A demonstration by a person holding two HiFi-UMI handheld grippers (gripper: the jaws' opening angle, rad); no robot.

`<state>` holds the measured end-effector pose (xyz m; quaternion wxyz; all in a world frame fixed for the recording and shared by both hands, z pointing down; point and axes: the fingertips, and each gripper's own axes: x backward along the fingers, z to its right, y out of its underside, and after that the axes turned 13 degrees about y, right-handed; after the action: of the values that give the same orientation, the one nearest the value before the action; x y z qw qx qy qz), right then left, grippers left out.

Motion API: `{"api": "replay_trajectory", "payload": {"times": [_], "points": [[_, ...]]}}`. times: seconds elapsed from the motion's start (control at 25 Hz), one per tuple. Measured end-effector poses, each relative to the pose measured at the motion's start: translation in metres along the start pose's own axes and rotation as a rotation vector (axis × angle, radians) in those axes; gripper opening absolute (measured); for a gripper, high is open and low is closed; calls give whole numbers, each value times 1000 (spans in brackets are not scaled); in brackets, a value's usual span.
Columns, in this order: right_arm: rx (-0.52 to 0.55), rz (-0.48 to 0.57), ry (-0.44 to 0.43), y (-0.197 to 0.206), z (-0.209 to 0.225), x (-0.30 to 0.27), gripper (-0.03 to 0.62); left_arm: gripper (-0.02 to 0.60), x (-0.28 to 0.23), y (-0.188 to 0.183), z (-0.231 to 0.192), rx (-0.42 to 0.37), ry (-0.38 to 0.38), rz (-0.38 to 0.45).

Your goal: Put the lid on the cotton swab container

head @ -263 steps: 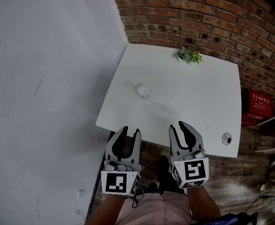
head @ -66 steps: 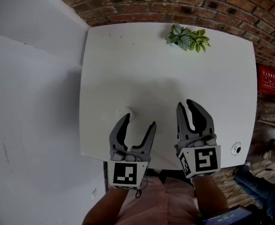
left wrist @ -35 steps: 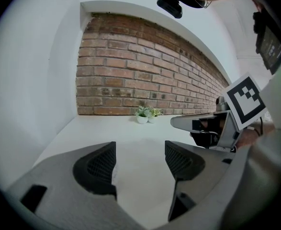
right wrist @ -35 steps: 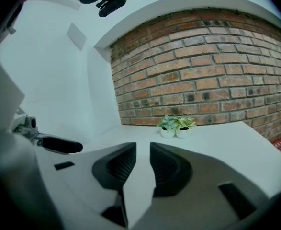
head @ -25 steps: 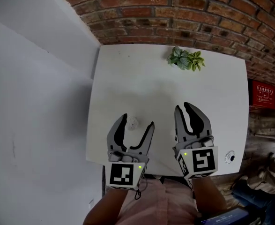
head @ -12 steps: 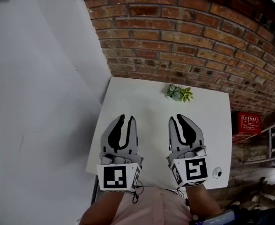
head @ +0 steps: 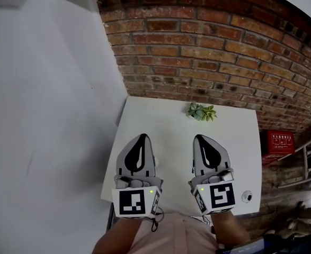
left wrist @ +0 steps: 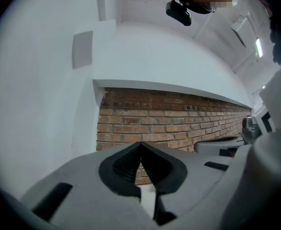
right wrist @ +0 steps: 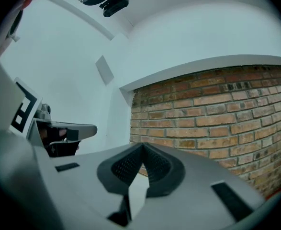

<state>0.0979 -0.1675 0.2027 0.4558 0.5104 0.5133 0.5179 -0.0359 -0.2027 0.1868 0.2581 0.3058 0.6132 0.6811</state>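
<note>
Both grippers hover side by side over the near half of the white table (head: 234, 142). My left gripper (head: 139, 137) is shut, its tips meeting with nothing between them. My right gripper (head: 202, 137) is shut too and holds nothing. In the left gripper view the left gripper (left wrist: 140, 143) points level at the brick wall, tips touching. The right gripper (right wrist: 142, 145) in its own view does the same. No cotton swab container or lid shows in any view; the spot where the container stood lies behind the left gripper.
A small green plant (head: 200, 111) stands at the table's far edge against the brick wall (head: 208, 52). A white wall (head: 49, 115) runs along the left. A round cable hole (head: 246, 196) sits at the table's near right corner. A red crate (head: 281, 141) is on the floor at right.
Both grippers' jaws have closed from open to shut on nothing. The head view has tilted up, showing more wall, and the small white container by the left gripper is no longer seen.
</note>
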Motion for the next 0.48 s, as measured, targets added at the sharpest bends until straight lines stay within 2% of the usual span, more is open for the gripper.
{"api": "replay_trajectory", "payload": {"times": [0.48], "points": [[-2, -1, -13, 2, -9, 2, 3, 0, 3, 6, -4, 6, 3, -6]]}}
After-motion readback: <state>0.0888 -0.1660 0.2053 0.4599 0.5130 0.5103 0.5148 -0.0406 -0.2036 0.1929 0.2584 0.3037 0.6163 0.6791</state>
